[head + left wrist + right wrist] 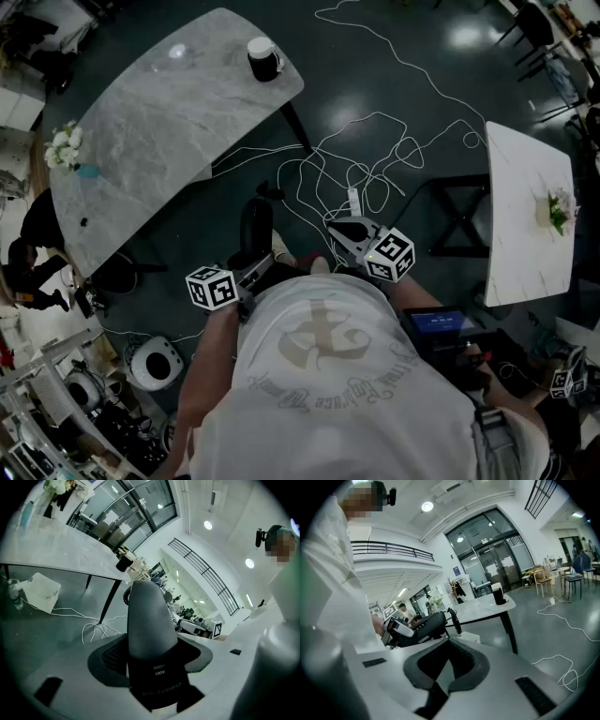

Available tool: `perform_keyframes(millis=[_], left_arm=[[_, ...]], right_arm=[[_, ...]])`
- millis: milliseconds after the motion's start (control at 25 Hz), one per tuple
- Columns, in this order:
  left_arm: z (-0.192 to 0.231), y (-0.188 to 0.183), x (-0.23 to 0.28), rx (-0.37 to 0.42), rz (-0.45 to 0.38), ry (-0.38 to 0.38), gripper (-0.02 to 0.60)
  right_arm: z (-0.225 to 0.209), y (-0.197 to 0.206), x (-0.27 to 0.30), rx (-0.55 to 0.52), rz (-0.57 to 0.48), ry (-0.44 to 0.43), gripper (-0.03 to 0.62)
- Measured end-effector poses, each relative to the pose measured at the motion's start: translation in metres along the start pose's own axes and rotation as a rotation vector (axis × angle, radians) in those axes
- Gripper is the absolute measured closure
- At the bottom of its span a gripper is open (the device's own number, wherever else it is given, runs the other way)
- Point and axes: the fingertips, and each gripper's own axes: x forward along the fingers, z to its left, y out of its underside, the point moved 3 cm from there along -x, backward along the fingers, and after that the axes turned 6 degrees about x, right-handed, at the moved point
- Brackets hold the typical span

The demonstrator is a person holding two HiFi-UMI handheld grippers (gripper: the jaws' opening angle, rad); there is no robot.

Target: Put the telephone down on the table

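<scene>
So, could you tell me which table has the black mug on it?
The grey table at upper left: the mug stands near its far corner. The white table at right bears flowers, no mug.

Marble tables [169,122] are standing on the glossy dark floor [441,94] of a big open lab office, white cables [375,115] are sprawling at upper centre, glass doors [497,559] and a balcony railing [389,549] rising behind.
</scene>
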Motion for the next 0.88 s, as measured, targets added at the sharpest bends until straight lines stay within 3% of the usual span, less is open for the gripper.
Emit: perform_keyframes(millis=[360,880], left_arm=[[-0.030,0.050,-0.007,0.002,0.016,-0.067,0.293],[-0.040,0.046,-0.020,0.021,-0.024,-0.092,0.293]], right_arm=[[0.034,0.026,-0.021,-0.027,0.017,-0.071,0.579],[0.035,0.011,-0.021,-0.051,-0.042,-0.067,0.579]])
